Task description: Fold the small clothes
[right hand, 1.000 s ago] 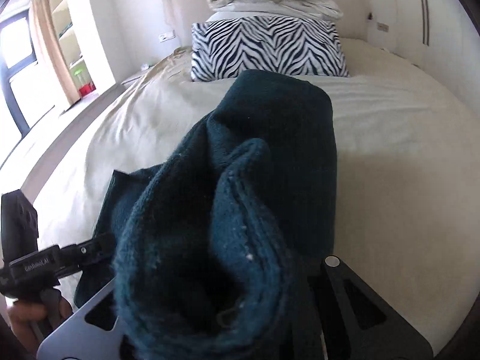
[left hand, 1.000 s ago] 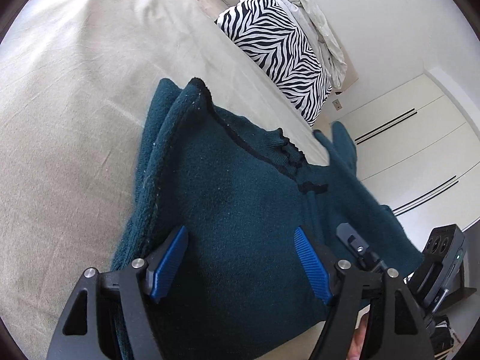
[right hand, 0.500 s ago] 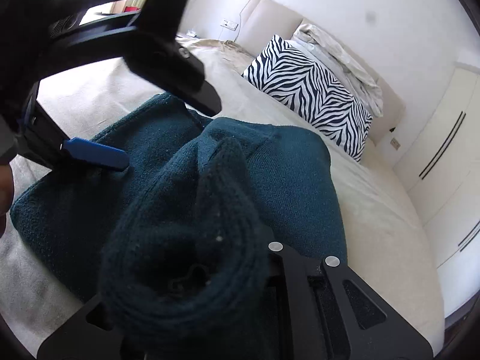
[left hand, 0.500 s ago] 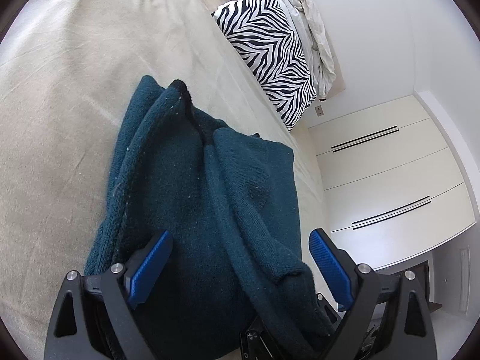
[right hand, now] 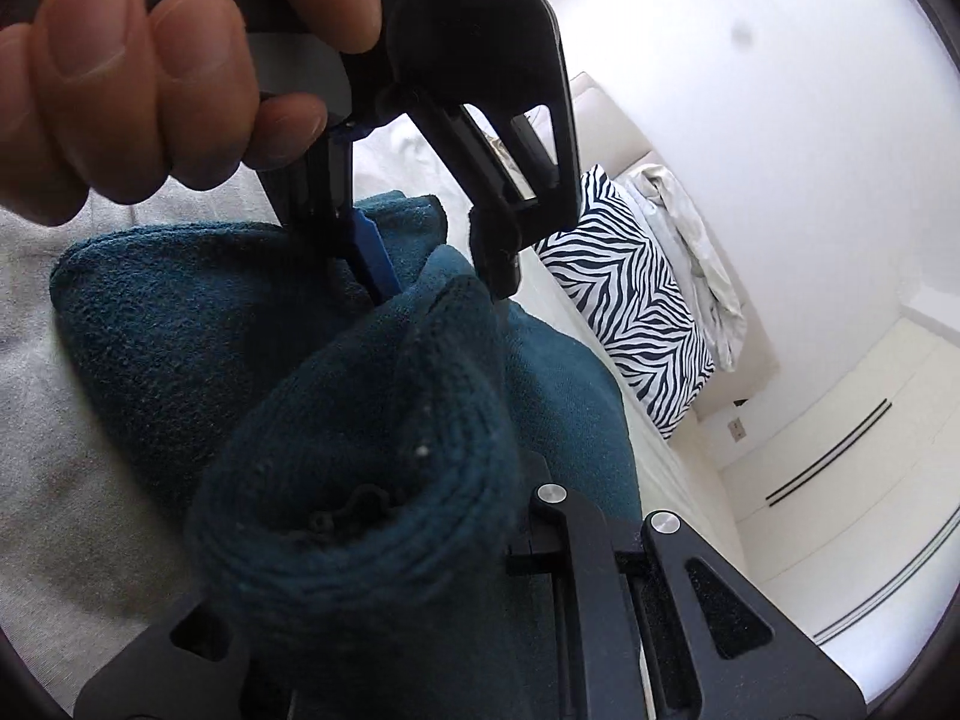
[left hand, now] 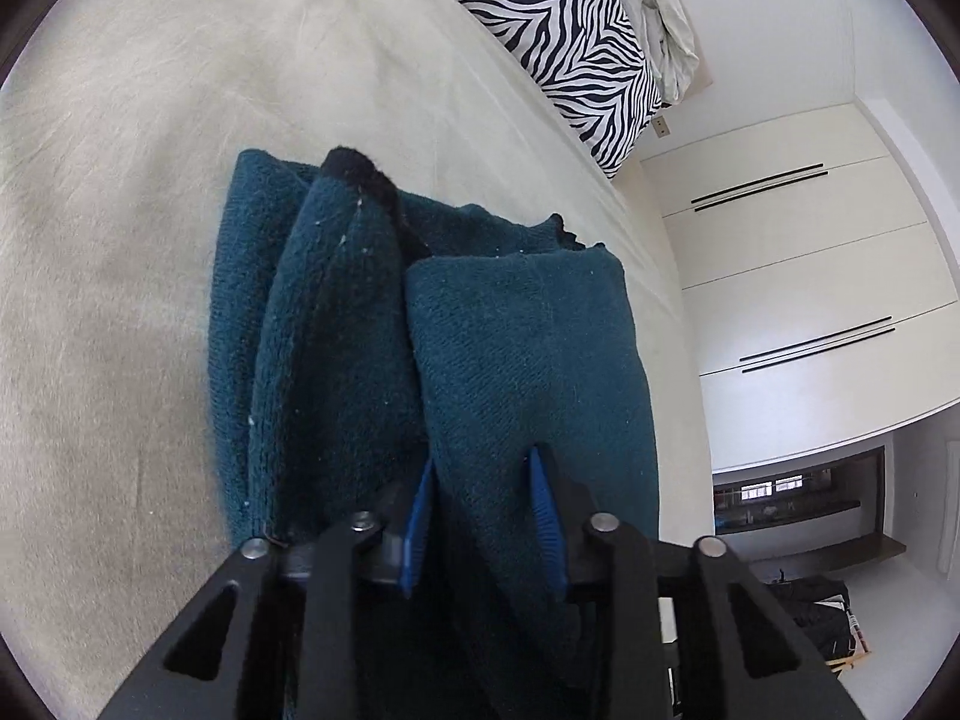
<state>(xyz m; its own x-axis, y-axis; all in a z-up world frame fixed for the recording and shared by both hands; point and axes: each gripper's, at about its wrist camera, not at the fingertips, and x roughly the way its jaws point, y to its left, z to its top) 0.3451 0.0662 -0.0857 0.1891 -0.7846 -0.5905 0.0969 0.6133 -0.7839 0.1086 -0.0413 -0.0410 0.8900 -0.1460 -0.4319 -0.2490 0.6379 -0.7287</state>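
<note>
The right gripper's fingertips (right hand: 384,516) are buried under the bunched teal sweater (right hand: 360,432); the zebra pillow (left hand: 558,18) beyond the sweater is cut off by the frame's top.

We find the folded garment (left hand: 372,324) lying on the bed (left hand: 150,120), its top flap (left hand: 528,348) on the right half. The patterned pillow (left hand: 570,30) stands behind it at the headboard, crumpled bedding (left hand: 666,12) behind that, the wardrobe (left hand: 798,276) right of the bed

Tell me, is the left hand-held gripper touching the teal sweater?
Touching. The left wrist view shows the left hand-held gripper with both blue pads pressed into a fold of the teal sweater.
</note>
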